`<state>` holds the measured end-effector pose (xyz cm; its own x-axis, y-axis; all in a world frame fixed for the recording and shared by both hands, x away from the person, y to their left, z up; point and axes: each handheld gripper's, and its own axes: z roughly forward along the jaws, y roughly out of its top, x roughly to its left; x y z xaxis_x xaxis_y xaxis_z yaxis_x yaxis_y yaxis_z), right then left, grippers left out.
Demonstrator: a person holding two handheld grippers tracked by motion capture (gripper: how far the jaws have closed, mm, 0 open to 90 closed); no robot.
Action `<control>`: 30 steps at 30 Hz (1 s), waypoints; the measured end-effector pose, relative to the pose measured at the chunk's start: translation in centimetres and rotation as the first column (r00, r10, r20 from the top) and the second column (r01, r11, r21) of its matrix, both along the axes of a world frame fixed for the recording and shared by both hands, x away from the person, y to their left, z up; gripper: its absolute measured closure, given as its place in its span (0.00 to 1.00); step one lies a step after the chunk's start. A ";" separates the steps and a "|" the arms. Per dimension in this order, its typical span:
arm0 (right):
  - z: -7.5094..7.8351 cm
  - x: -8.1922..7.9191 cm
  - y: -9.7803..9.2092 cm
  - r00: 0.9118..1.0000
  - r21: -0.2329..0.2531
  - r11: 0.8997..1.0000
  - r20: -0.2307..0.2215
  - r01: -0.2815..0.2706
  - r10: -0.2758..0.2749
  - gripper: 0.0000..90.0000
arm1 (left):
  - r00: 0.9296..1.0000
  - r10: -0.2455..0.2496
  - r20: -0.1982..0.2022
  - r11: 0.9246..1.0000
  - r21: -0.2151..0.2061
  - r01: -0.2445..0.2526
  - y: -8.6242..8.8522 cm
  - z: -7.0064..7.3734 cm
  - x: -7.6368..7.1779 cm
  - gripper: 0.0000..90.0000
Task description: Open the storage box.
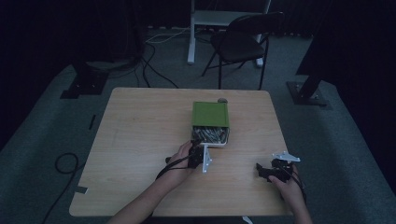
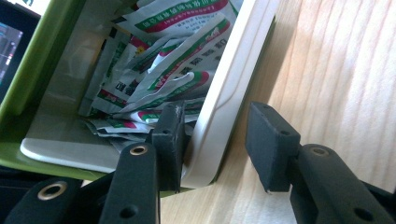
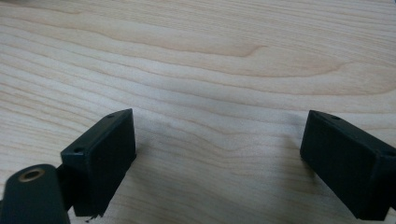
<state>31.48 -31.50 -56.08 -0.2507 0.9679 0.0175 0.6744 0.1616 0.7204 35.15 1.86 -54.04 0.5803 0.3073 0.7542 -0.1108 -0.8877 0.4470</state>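
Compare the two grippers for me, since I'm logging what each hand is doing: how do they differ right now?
The left gripper is at the box, its fingers straddling the white rim, one inside by the sachets; the right gripper has just bare table between its fingers. The left sits near the table's middle in the high view; the right rests near the right front edge. Both are open and hand-held.

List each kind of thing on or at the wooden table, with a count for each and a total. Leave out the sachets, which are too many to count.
Green-lidded white plastic box of sachets: 1
Hand-held black claws: 2
Small grey round object behind the box: 1
Total: 4
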 end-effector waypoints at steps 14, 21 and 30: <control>0.0 0.0 0.0 1.000 0.000 1.000 0.000 -0.001 0.001 0.11 | 1.000 0.019 0.008 1.000 0.023 -0.019 -0.3 -0.4 1.0 0.70; 0.0 0.0 0.0 1.000 -0.001 1.000 0.001 -0.001 0.001 0.11 | 1.000 0.012 0.010 0.999 0.045 -0.013 -0.3 -0.3 1.0 0.72; 0.0 0.0 0.0 1.000 -0.001 1.000 0.000 -0.001 0.001 0.11 | 1.000 -0.001 -0.006 0.998 0.062 0.001 -0.4 -0.1 0.7 0.73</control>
